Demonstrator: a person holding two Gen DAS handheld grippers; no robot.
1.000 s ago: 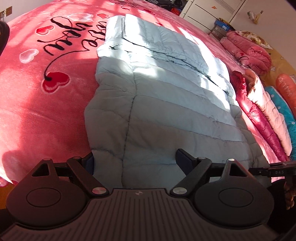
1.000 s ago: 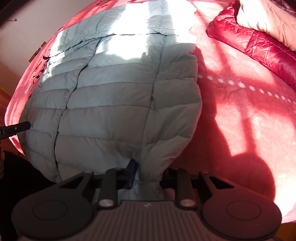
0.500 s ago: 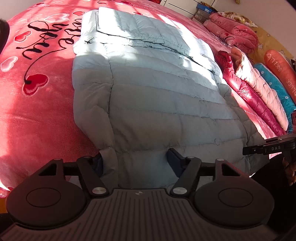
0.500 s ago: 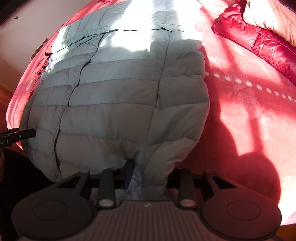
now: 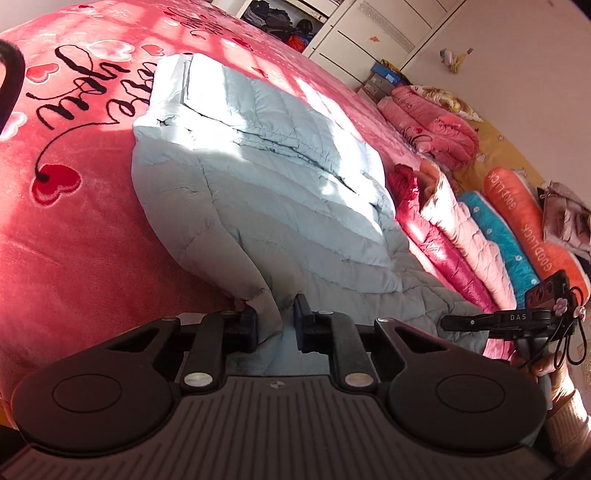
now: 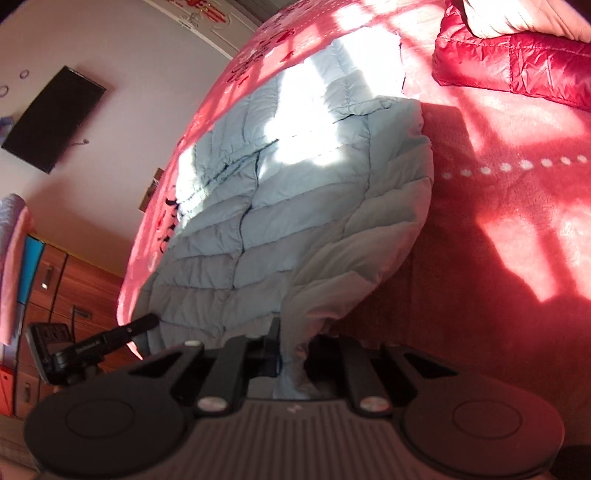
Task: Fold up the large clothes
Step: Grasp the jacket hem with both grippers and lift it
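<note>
**Spotter:** Blanket first — you are working on a red plush blanket that covers the whole bed, printed with hearts and looping black script. Sun falls across it in bright patches.

**Checker:** Can you read that script?

**Spotter:** Only a word that looks like "you"; the rest I cannot make out. Along the bed's far side in your left view lies a row of folded bedding: a crimson quilted jacket, a pale pink quilt, a teal roll and an orange bolster marked "GOODLUCK". White wardrobe doors stand behind. In your right view a dark wall screen hangs above wooden drawers.

**Checker:** And the garment?

**Spotter:** The pale blue down coat lies flat on the blanket, its upper part folded over itself, and its near hem runs to the bed edge by you. Your left gripper is closing, with a gathered corner of the hem between its pads and already pressed by them. Your right gripper is closing too — it pinches the hem's other corner, which bunches up between the jaws.

**Checker:** Any writing on the tools?

**Spotter:** "DAS" shows on your right gripper's finger where it crosses the left view; the label on the other finger is too blurred to read.
</note>
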